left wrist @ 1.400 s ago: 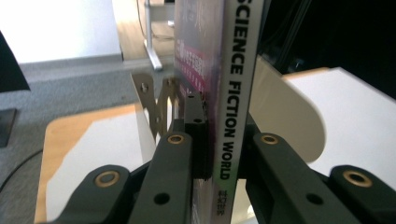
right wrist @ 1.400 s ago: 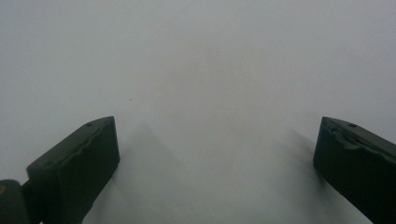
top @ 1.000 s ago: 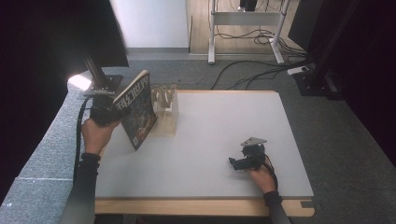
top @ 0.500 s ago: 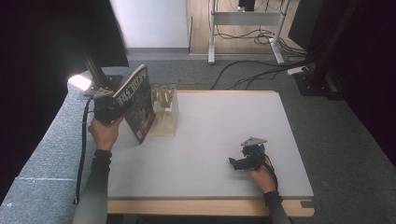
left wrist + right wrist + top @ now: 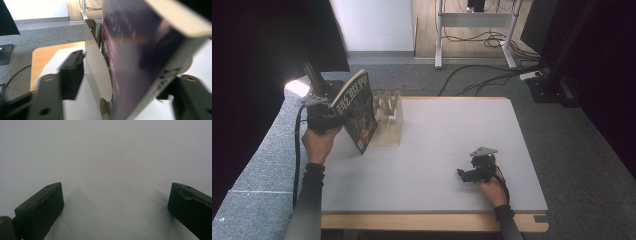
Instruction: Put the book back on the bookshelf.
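Observation:
A dark-covered book (image 5: 358, 111) stands tilted on its lower edge at the table's left, leaning against a pale wooden rack (image 5: 389, 116). My left gripper (image 5: 326, 118) is at the book's left side. In the left gripper view the book (image 5: 140, 57) sits between the jaws beside a rack divider (image 5: 96, 67). The left gripper (image 5: 120, 85) has just been opening, and its pads stand off the book. My right gripper (image 5: 466, 176) rests on the table at the front right. In its own view the right gripper (image 5: 116, 202) is open over bare white tabletop.
The white table (image 5: 447, 145) has a wooden rim. A grey padded ledge (image 5: 257, 170) runs along its left side, and a bright lamp (image 5: 297, 88) sits at the back left. Cables and a stand's legs lie on the floor behind the table.
The left gripper's jaws have come apart from the book, which now leans on the rack a little more upright. The right hand has not moved.

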The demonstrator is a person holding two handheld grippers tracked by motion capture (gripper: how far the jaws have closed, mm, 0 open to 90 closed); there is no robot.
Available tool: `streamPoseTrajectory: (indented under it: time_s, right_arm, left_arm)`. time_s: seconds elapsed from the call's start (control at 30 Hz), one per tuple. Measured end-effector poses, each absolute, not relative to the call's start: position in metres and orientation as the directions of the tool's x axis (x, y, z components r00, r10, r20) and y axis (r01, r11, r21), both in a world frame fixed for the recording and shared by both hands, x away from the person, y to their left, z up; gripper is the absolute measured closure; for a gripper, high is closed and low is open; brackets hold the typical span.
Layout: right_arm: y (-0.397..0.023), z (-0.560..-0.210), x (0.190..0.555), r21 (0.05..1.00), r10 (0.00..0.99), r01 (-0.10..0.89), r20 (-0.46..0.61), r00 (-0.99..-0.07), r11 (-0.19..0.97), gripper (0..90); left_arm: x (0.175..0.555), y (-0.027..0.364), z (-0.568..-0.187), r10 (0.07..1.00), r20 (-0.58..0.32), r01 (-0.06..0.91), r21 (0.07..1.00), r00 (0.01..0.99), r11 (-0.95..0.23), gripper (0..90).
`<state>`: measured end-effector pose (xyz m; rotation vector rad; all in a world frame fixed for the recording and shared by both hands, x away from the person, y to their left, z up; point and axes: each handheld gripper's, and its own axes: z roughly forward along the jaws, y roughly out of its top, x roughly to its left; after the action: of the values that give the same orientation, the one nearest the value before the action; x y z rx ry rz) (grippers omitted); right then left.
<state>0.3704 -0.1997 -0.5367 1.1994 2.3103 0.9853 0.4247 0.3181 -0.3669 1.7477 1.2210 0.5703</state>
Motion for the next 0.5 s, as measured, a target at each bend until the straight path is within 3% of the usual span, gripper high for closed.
streamPoseTrajectory:
  time_s: [0.27,0.5]
  right_arm:
    - [-0.200,-0.537,0.371,0.720,0.817,0.569,0.005,-0.577,0.397,0.0]
    - [-0.200,-0.536,0.371,0.720,0.817,0.569,0.004,-0.577,0.398,0.0]
  left_arm:
    - [0.406,0.322,-0.362,0.891,-0.127,0.499,0.858,0.436,-0.122,14.6]
    - [0.390,0.324,-0.362,0.872,-0.116,0.504,0.849,0.475,-0.162,10.8]
